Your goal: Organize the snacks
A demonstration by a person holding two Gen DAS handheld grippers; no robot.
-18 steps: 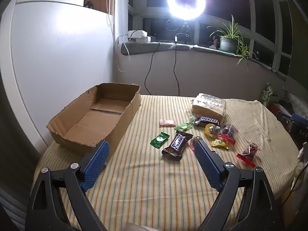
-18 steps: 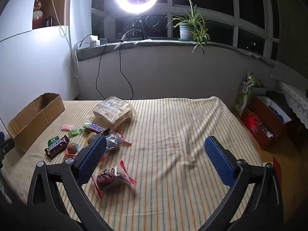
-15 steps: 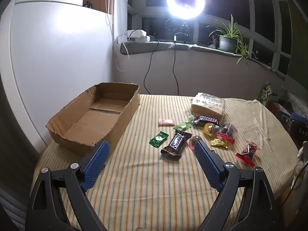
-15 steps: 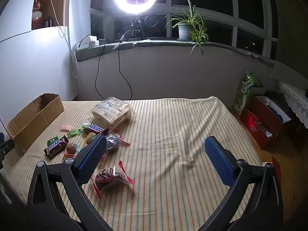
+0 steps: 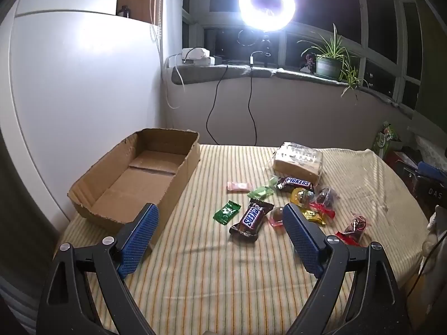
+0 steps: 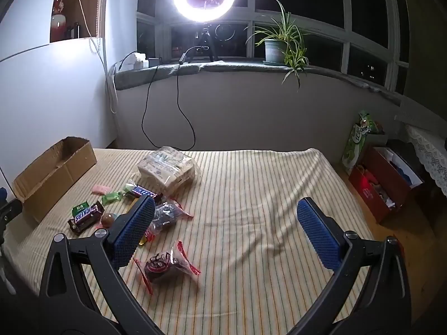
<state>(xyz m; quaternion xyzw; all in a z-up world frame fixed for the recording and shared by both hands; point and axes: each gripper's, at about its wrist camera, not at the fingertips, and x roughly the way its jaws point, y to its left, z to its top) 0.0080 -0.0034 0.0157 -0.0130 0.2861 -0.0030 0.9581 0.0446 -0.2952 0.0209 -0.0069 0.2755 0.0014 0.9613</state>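
Nothing appears sorted yet: the cardboard box [image 5: 134, 178] looks empty, the snacks [image 5: 279, 195] lie scattered on the striped cloth [image 5: 223, 279], and the left gripper [image 5: 218, 223] and right gripper [image 6: 226, 217] hover wide open, empty.

- The left gripper [image 5: 219, 209] has drifted slightly; from its camera the cardboard box [image 5: 178, 184] and the near Snickers bar [image 5: 251, 217] now sit a touch lower, nearer its fingertips
- The right gripper [image 6: 225, 202] has drifted the same small way; the red-twisted candy bag [image 6: 164, 265] and the wrapped biscuit pack [image 6: 167, 167] sit slightly lower in its view
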